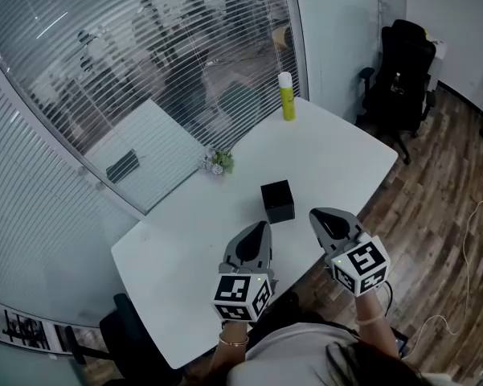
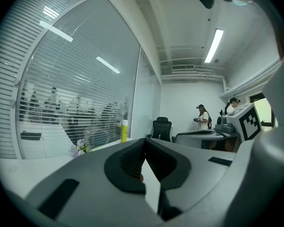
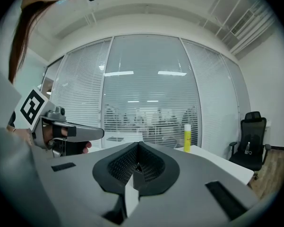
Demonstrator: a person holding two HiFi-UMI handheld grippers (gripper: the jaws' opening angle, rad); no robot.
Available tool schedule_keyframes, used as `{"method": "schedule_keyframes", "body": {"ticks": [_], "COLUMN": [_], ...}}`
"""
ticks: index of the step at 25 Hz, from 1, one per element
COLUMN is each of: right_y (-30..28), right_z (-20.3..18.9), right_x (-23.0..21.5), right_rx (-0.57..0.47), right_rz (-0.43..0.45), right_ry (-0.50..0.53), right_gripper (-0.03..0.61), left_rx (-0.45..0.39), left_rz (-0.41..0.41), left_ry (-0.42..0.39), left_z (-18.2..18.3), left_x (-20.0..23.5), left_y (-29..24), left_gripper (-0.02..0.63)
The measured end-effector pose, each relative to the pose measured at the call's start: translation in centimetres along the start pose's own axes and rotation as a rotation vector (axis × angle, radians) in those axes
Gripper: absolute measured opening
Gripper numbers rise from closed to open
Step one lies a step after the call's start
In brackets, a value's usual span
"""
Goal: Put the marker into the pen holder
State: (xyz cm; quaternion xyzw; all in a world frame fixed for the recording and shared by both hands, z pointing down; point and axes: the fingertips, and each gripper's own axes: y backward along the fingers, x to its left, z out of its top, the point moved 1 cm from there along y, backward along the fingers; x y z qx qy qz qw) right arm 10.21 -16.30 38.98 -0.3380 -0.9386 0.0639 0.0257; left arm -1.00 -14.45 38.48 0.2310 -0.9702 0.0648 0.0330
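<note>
My left gripper has its jaws pressed together at the tips, and my right gripper is closed the same way. Neither pair holds a marker. Low in the slit of my left jaws there is a small reddish fleck. That view is too close and dark there for me to say what it is.

The pen holder, a black cube, stands on the white table just ahead of both sets of tips, a little nearer my right jaws. Through the narrow gap under my right tips I see its dark side straight in front.

Its top reads only as black from above, so nothing I see shows whether a marker is inside. I see no marker lying on the table near my jaws either. Far beyond the tips, well apart from the holder, a yellow stick with a white cap stands upright at the table's far end. A small bunch of flowers sits ahead and to the left of my left jaws.

This fits two stages. The marker may already be down inside the black cube, with my jaws drawn off it and closed. Or it may be waiting somewhere out of my grasp, with the whole carry and drop left to do.
</note>
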Motion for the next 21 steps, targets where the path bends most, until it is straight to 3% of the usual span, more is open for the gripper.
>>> {"method": "schedule_keyframes", "body": {"ticks": [21], "right_y": [-3.1], "right_z": [-0.8], "right_x": [-0.3], "right_rx": [0.036], "right_rz": [-0.008], "right_ry": [0.029], "right_gripper": [0.028], "left_rx": [0.037], "left_rz": [0.007], "left_ry": [0.049], "left_z": [-1.4], "left_x": [2.4], "left_y": [-1.8], "left_gripper": [0.018]}}
